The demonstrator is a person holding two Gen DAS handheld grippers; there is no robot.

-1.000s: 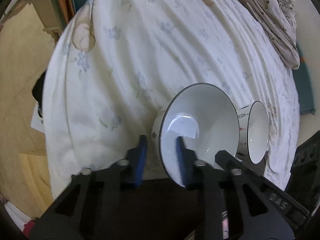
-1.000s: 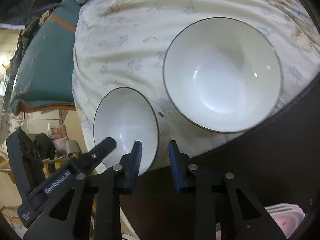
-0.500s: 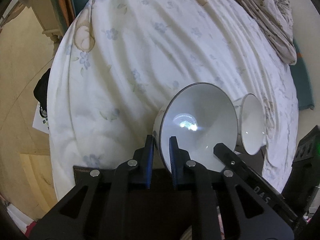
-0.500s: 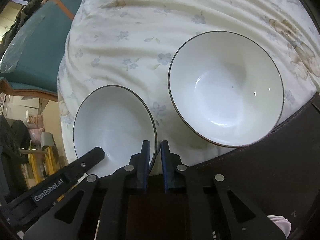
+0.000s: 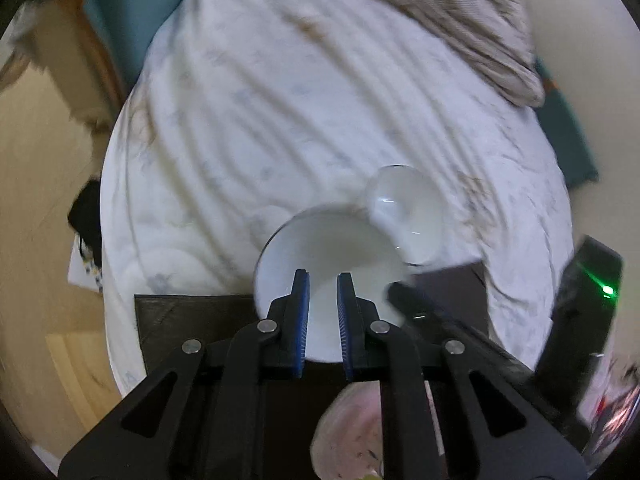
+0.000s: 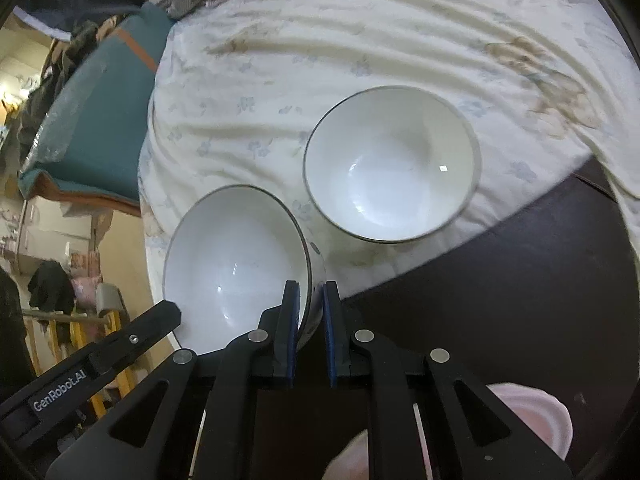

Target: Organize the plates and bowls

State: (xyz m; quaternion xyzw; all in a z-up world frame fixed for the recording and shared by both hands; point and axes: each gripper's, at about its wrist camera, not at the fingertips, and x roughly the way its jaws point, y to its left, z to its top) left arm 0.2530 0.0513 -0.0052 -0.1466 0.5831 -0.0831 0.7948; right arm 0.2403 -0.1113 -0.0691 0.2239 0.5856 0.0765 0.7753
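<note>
Bowl [image 6: 236, 264] rim in R gripper [image 6: 310, 300]

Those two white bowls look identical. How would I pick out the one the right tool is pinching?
Find the flowered bedspread where it meets the dark table. Of two dark-rimmed white bowls, the near bowl has its rim between the blue pads of the right gripper; the other bowl sits further in.

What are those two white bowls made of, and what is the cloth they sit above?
Both bowls, the one nearer the right gripper and the farther one, look like glazed ceramic or porcelain: smooth glossy white with sharp light glints and a thin dark rim line. The sheet looks like soft woven cotton, matte and wrinkled, with a faint flower print.
</note>
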